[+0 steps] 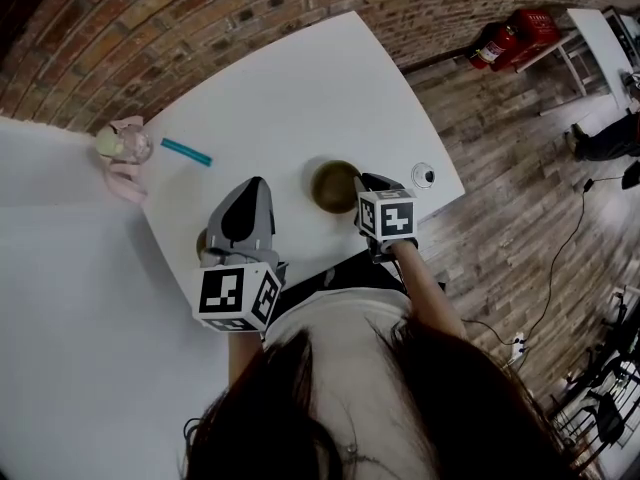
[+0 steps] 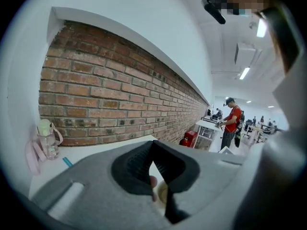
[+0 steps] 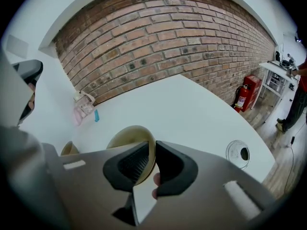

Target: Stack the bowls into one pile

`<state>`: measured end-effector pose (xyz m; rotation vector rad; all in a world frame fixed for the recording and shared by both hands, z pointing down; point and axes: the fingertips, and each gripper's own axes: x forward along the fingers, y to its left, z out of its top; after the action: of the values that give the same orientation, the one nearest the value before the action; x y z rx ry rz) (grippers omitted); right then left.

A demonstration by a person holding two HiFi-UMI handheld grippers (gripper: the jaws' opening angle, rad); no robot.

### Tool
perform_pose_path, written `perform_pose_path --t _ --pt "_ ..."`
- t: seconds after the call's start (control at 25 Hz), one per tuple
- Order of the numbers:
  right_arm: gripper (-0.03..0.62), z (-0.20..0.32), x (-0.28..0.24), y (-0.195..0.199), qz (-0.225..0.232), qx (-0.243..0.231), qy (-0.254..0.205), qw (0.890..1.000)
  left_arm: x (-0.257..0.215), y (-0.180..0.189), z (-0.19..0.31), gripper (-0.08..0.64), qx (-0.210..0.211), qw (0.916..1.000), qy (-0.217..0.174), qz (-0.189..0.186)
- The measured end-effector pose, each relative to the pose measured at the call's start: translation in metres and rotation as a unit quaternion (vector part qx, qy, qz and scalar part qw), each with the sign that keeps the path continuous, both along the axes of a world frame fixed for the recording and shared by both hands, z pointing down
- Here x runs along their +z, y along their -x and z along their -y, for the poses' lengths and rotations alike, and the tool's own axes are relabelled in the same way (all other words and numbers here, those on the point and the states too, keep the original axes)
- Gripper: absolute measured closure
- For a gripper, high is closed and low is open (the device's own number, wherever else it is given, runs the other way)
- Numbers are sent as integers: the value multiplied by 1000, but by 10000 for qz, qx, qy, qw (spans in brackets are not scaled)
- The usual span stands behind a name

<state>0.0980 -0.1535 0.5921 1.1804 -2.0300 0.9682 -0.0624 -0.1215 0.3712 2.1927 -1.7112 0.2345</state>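
Item 1: larger bowl (image 1: 331,184) (image 3: 128,139). It is round and tan-olive, with a smooth matte wall and a thin rim. It stands on the tabletop (image 1: 290,98) near the front edge.

Item 2: smaller bowl (image 3: 69,149) (image 1: 203,244). It has the same tan finish and sits to the left of the first, apart from it. In the head view the left tool mostly covers it.

Item 3: right tongs (image 3: 152,150) (image 1: 362,182). They have a grey shell, black ribbed pads and a marker cube. The pads are closed onto the near rim of the larger bowl, one inside the wall and one outside.

Item 4: left tongs (image 2: 152,146) (image 1: 256,184). They are of the same make and are tilted up toward the wall. The pad tips are pressed together with nothing between them.

Item 5: tabletop, white, smooth and rounded at the corner. It carries:
- a clear bottle with pink strap (image 1: 125,148)
- a teal stick (image 1: 186,152)
- a round clear disc with a dark hole (image 1: 424,175)

Room:
- a red brick wall (image 3: 158,37)
- a grey wood-plank floor (image 1: 520,188)
- a red fire extinguisher (image 1: 505,40)
- a person in a red shirt (image 2: 232,122) at a far bench
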Motion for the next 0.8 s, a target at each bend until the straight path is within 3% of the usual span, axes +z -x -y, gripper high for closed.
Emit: perform_pose_path --t 0.8 --pt "558 -7 -17 -7 35 149 -253 9996 -11 2 -17 560 -37 9998 -194 -23"
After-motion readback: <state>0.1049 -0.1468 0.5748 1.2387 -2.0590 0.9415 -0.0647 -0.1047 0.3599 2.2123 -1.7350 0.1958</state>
